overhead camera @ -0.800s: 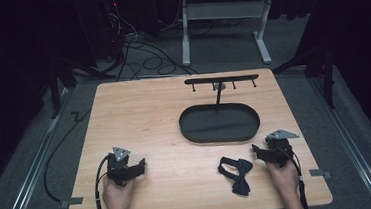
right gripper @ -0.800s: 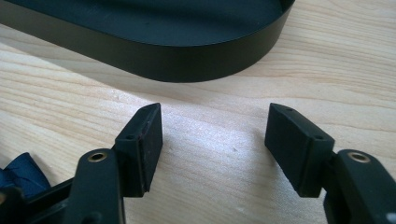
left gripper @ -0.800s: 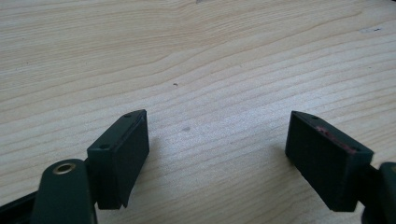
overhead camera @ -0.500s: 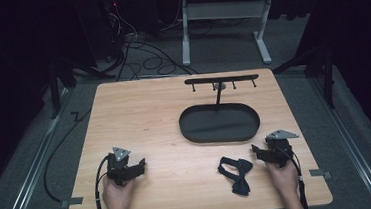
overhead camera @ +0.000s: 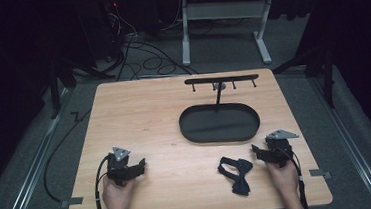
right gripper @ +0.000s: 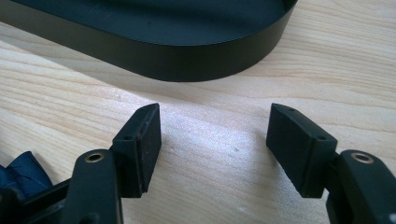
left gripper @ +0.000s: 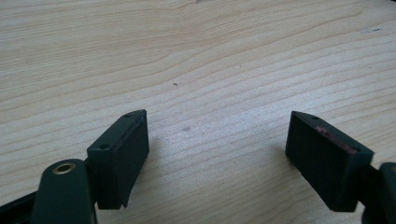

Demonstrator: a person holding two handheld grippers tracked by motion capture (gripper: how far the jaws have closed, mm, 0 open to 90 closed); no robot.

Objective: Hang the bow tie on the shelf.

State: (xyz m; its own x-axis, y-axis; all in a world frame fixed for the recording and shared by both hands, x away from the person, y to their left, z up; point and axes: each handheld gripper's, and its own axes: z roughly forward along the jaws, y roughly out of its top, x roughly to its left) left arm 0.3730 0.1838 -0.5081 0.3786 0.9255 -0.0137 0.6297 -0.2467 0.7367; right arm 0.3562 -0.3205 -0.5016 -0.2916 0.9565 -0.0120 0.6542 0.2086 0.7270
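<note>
Currently both grippers rest low on the wooden table (overhead camera: 139,113), near the person's edge. Right gripper (overhead camera: 257,151): jaws spread wide, nothing between them, only bare wood. Left gripper (overhead camera: 139,166): jaws likewise wide apart and empty, well away from the work. Thing nearest the right gripper is a dark navy bow tie (overhead camera: 236,173), lying flat on the table just to that gripper's left, apart from it; a corner of its cloth shows at the lower left of the right gripper view (right gripper: 21,170). Judgement: the step in hand is the reach for the bow tie, not yet begun. To do it well, swing the right gripper toward the tie, come down over the knot or 1 wing where the cloth bunches, and close only once both jaws straddle fabric; a pinch on a flat single layer may slip off the wood. Containers: 1 black oval tray (overhead camera: 188,129), base of a stand with an upright post (overhead camera: 218,98) and a hook bar (overhead camera: 221,79) carrying 4 short pegs. Tray interior appears empty; pegs carry nothing.
</note>
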